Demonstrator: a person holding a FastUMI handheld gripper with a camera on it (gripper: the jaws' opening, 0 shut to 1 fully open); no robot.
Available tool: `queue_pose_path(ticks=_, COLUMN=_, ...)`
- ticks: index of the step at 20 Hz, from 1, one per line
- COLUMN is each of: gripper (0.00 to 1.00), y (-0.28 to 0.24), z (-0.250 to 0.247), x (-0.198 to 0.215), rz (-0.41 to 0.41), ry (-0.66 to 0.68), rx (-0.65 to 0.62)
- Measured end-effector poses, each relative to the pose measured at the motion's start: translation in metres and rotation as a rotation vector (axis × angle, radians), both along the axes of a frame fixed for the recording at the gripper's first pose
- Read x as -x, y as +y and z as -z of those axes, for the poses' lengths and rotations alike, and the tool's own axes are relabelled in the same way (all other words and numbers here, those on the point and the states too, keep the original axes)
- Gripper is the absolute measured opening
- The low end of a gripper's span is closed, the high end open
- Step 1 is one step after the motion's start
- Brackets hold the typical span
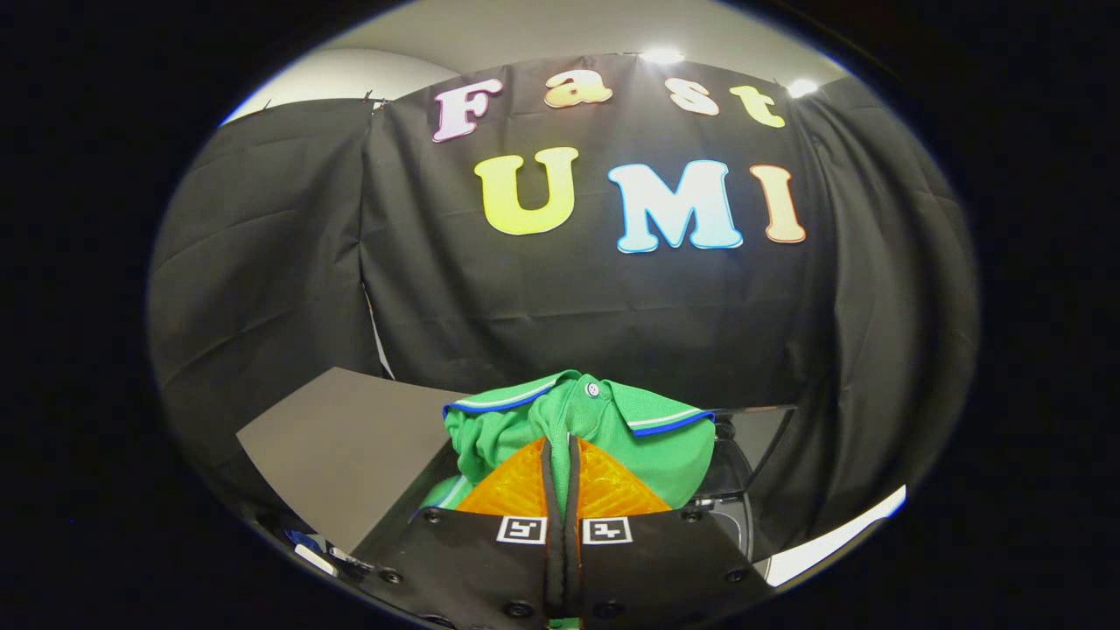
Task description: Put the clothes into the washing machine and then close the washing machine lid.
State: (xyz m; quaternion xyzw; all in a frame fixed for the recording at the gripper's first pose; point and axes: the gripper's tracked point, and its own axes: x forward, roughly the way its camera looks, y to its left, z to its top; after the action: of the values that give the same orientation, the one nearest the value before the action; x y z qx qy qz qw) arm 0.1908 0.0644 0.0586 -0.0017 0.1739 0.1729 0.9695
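A green polo shirt (pixel 612 429) with a blue-and-white trimmed collar hangs bunched up from my gripper (pixel 560 451). Both fingers are pressed together on a fold of its cloth, and the shirt drapes over and to both sides of the fingertips. The shirt is lifted up in front of the black booth wall. Below and to the right of it, part of the washing machine (pixel 744 499) shows as a dark opening with a curved pale rim. A grey flat panel (pixel 350 446), which looks like the raised lid, stands tilted just left of the shirt.
The black cloth wall (pixel 612 306) closes off the space beyond the fingers and curves around both sides. A pale strip of floor or surface (pixel 840 534) shows low on the right. Small items lie below the grey panel on the left, too small to tell.
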Motion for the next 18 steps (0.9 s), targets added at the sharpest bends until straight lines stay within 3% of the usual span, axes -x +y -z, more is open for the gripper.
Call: queue_pose_path(ticks=18, gripper=0.01, y=-0.073, z=0.118, x=-0.036, rz=0.112, ry=0.135, rx=0.049)
